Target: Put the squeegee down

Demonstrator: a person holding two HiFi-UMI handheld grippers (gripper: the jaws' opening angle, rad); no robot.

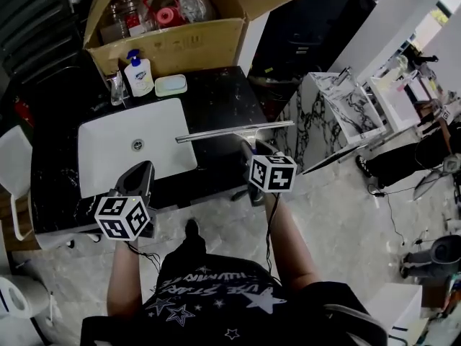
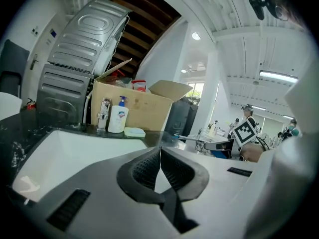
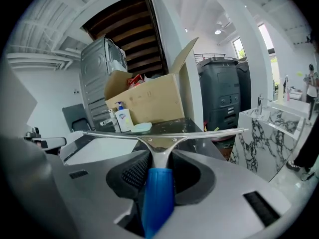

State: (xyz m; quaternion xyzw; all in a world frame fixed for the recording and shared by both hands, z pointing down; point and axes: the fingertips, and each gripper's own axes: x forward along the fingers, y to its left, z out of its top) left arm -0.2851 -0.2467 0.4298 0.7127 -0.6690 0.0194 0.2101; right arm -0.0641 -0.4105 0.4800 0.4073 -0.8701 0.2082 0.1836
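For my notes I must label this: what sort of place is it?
Likely a washroom mock-up in a showroom or workshop: white sink in a black counter, soap bottle, second marble vanity.

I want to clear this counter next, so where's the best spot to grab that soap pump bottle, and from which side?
Probably best to grip the soap bottle across its white body, below the pump, coming from the sink side. It stands upright with the cardboard box close behind it. The tap is at its left and the soap dish at its right, so only the front is open.
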